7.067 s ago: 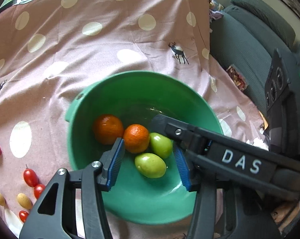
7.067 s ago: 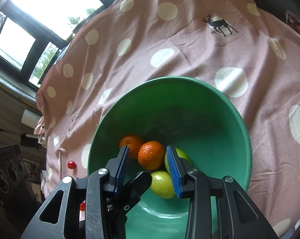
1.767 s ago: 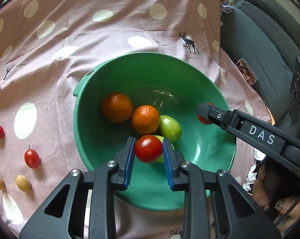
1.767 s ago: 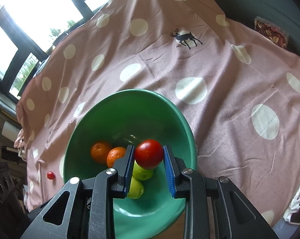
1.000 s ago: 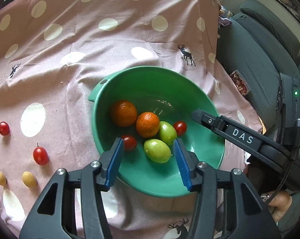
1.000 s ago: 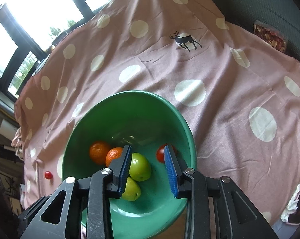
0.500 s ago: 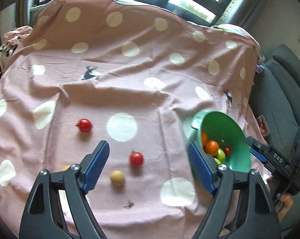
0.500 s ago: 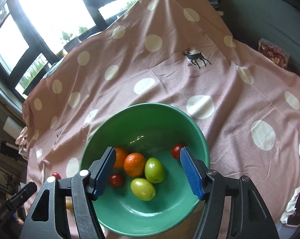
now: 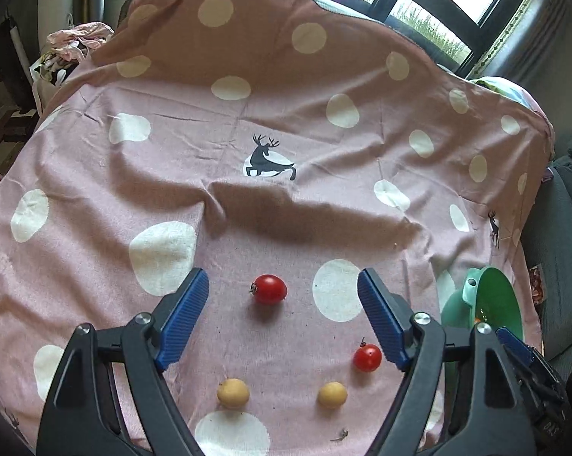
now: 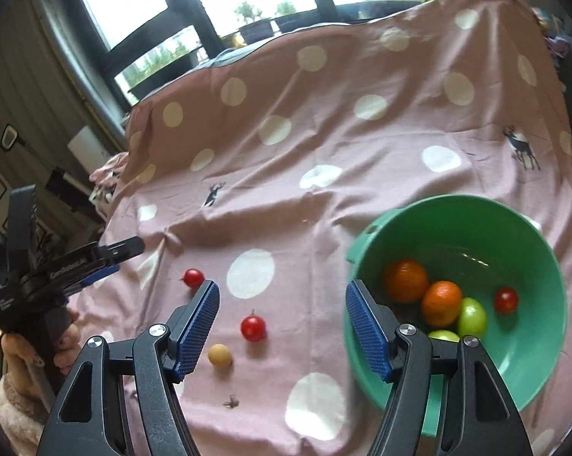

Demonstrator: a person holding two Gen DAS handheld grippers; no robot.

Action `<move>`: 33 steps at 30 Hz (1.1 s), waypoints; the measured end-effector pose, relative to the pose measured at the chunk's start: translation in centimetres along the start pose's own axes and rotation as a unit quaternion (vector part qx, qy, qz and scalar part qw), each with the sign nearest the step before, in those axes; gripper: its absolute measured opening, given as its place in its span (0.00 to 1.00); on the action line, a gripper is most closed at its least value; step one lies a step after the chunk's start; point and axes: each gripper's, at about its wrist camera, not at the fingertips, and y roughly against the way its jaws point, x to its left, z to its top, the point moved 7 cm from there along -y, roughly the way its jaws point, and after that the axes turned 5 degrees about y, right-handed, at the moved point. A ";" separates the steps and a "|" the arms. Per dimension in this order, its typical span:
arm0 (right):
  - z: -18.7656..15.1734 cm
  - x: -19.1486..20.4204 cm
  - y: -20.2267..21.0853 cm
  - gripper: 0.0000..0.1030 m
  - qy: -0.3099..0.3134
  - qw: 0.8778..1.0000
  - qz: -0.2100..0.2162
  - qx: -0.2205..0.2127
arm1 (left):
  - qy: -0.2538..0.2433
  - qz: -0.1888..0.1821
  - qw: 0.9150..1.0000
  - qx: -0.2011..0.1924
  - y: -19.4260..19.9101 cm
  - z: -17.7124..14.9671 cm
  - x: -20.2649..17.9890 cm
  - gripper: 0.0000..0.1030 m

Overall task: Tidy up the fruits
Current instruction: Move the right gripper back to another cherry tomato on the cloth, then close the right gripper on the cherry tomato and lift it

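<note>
My left gripper (image 9: pixel 284 317) is open and empty above the pink dotted cloth (image 9: pixel 286 190). A red tomato (image 9: pixel 269 289) lies between its fingers, further on. Another red tomato (image 9: pixel 367 357) and two small yellow fruits (image 9: pixel 232 393) (image 9: pixel 331 394) lie nearer. My right gripper (image 10: pixel 282 328) is open and empty, left of the green bowl (image 10: pixel 544 250). The bowl holds two oranges (image 10: pixel 405 280) (image 10: pixel 441 303), two green fruits (image 10: pixel 472 317) and a red tomato (image 10: pixel 506 300). On the cloth in the right wrist view lie two red tomatoes (image 10: pixel 253 328) (image 10: pixel 193 277) and a yellow fruit (image 10: pixel 219 355).
The green bowl (image 9: pixel 502 296) shows at the right edge of the left wrist view, near a grey sofa (image 9: pixel 567 228). The left gripper (image 10: pixel 76 262) and the hand holding it appear at the left of the right wrist view. Windows stand behind the table.
Both grippers have pulled back from the bowl and swung left. The left one now faces the loose tomatoes and yellow fruits. Both stay wide open.
</note>
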 end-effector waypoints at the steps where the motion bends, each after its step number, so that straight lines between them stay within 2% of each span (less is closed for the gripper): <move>1: -0.1 0.8 -1.0 0.67 0.009 1.000 0.007 0.010 | 0.000 0.002 1.000 0.006 -0.7 -0.1 0.1 0.76; 6: -1.6 2.6 -6.0 0.67 0.033 0.997 0.018 0.064 | -0.020 0.011 0.999 0.035 -4.3 -0.8 0.3 0.61; 8: -2.5 2.6 -7.3 0.57 0.034 0.997 0.020 0.074 | -0.016 0.012 0.999 0.048 -5.5 -1.1 0.7 0.55; 11: -3.5 2.4 -8.7 0.54 0.038 0.995 0.003 0.095 | -0.015 0.010 0.998 0.056 -6.4 -1.4 1.0 0.51; 21: -4.1 2.7 -10.0 0.49 0.048 0.993 0.010 0.107 | -0.011 0.015 0.998 0.067 -8.3 -1.9 1.3 0.43; 29: -4.8 3.0 -10.7 0.48 0.054 0.992 0.000 0.117 | -0.014 0.025 0.998 0.061 -8.5 -1.8 1.6 0.31; 33: -5.2 3.2 -11.0 0.48 0.060 0.991 -0.009 0.121 | -0.007 0.024 0.998 0.059 -8.4 -1.9 1.9 0.31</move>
